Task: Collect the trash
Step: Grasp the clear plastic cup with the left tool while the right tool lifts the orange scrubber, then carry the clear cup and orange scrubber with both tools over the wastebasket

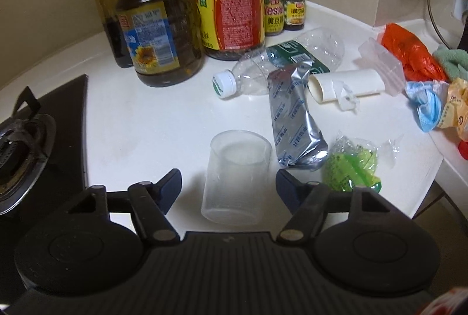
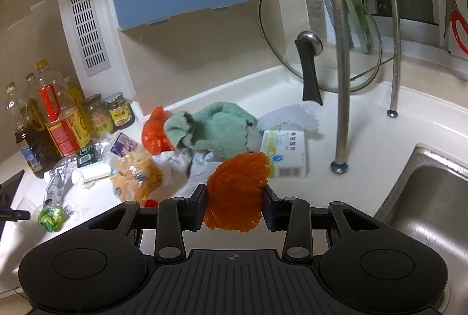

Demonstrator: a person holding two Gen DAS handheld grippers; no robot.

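Note:
A clear plastic cup [image 1: 238, 177] stands upside down on the white counter [image 1: 146, 121], between the fingers of my left gripper [image 1: 229, 183]. The pads sit on either side of it without pressing, so that gripper is open. My right gripper [image 2: 235, 198] is shut on an orange mesh scrubber [image 2: 237, 192], lifted above the counter. More trash lies beyond the cup: a crushed clear bottle [image 1: 278, 63], a silver foil pouch [image 1: 295, 121], a green wrapper [image 1: 351, 168], a white tube [image 1: 345, 85], a blue face mask [image 1: 427, 107] and an orange plastic bag [image 1: 409, 51].
Oil bottles [image 1: 158, 31] and jars [image 1: 294, 7] line the back wall. A gas stove [image 1: 35, 145] sits left of the cup. By the right gripper lie a green cloth [image 2: 216, 127] and a white box [image 2: 286, 154], with a glass lid [image 2: 318, 39], a rack post [image 2: 340, 110] and a sink [image 2: 424, 212] to the right.

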